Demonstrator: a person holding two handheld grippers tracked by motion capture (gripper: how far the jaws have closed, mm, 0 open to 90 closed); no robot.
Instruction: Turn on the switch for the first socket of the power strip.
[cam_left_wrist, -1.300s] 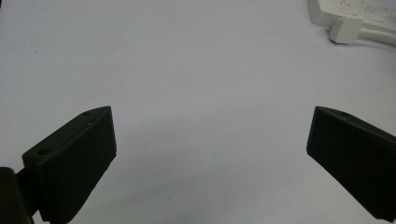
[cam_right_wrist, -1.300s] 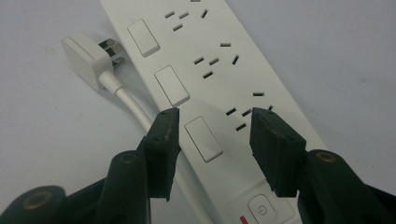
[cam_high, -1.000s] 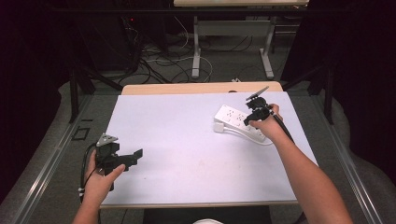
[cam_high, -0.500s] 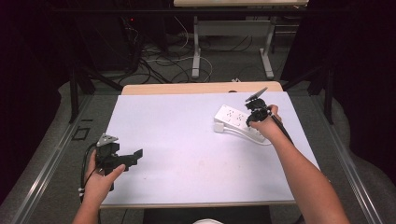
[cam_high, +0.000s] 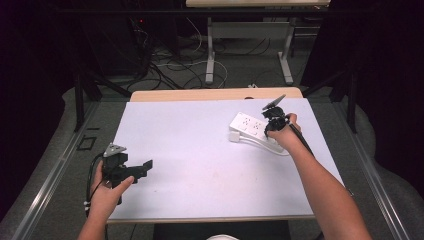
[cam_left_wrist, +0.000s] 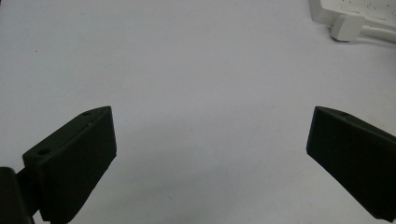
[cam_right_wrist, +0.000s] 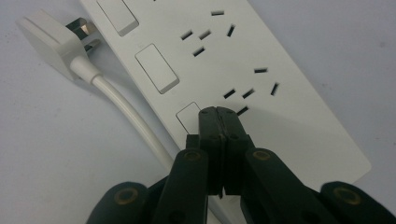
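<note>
Nothing has shifted much since a second ago: your right gripper stays pressed tip-down on the white power strip at the table's far right, jaws closed together, gripping nothing. Its plug lies beside it. Your left gripper hovers near-left, jaws wide apart, empty.

place: lab/workshop | cues: white-topped table, tangled floor cables, dark curtains

A flat white rectangular surface with a pale wooden far edge carries the things. A white plastic power strip lies near its far right corner. The strip's white cable and flat-pin plug lie beside it on the surface.
</note>
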